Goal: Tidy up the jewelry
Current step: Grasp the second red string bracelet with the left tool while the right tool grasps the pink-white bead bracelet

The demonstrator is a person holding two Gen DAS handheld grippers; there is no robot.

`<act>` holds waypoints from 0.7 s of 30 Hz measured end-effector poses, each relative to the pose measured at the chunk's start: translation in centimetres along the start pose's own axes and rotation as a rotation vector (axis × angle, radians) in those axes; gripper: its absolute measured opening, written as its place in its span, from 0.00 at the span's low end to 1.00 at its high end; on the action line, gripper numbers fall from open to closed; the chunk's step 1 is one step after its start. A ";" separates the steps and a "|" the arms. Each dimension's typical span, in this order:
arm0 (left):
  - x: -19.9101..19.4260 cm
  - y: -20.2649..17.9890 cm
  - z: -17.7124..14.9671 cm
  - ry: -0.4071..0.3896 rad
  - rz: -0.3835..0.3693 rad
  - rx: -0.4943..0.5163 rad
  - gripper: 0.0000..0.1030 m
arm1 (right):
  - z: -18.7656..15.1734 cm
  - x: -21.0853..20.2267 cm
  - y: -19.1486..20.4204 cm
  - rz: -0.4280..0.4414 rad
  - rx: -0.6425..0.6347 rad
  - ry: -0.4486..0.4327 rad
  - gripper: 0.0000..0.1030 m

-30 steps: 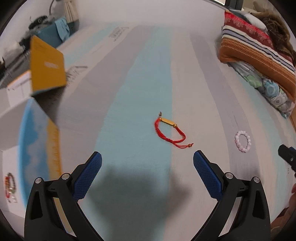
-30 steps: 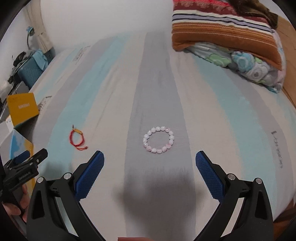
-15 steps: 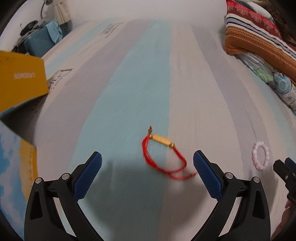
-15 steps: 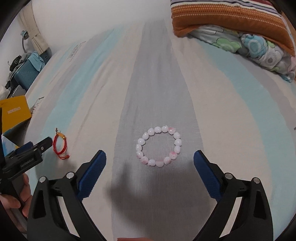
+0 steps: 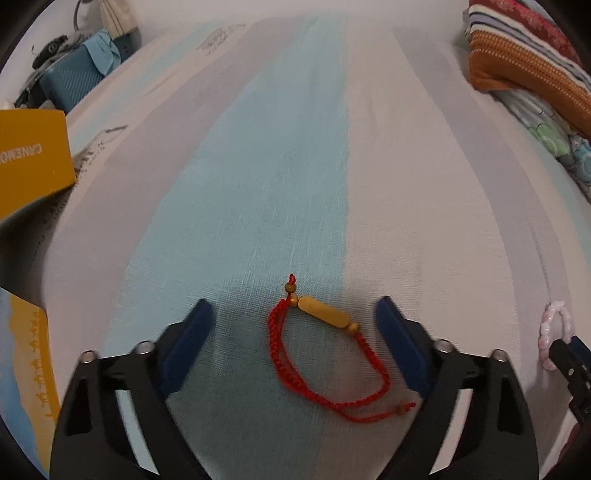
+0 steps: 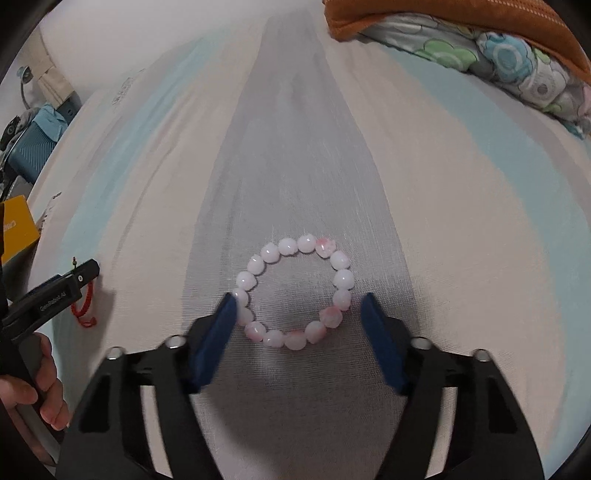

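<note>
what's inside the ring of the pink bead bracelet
Only bare striped bedsheet shows inside the pink bead bracelet, shaded by the right gripper, whose jaws have just been closing. Nothing there is covered.

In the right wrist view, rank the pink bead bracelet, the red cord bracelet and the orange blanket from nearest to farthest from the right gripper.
1. pink bead bracelet: between the right gripper's fingers.
2. red cord bracelet: far left, under the other gripper.
3. orange blanket: top right, across the bed.

Striped bedsheet (image 5: 280, 155) (blue, grey, cream) carries red cord bracelet (image 5: 314, 354), pink bead bracelet (image 6: 295, 291).
</note>
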State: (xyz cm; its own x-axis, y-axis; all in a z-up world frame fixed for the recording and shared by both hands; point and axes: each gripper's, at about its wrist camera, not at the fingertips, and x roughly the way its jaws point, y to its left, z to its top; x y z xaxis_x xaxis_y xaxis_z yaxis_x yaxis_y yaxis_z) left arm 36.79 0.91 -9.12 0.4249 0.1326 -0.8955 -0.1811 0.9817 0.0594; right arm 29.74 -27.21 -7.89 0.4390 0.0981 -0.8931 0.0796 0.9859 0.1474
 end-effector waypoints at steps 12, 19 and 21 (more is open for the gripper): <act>-0.3 -1.4 -0.4 0.022 -0.015 0.035 0.34 | -0.1 0.5 -0.3 -0.024 0.003 0.021 0.11; -1.0 -1.3 -0.9 0.022 -0.038 0.037 0.29 | -0.5 -0.6 0.0 0.005 0.005 -0.020 0.11; -1.6 -1.2 -1.0 0.024 -0.059 0.037 0.28 | -0.5 -1.2 0.2 0.013 -0.003 -0.039 0.11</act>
State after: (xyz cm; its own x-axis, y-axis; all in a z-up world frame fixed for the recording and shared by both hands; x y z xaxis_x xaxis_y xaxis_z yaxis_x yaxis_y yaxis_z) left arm 35.41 -0.67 -8.19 0.4122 0.0719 -0.9082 -0.1239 0.9920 0.0223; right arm 28.75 -27.11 -6.99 0.4745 0.1056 -0.8739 0.0711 0.9849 0.1576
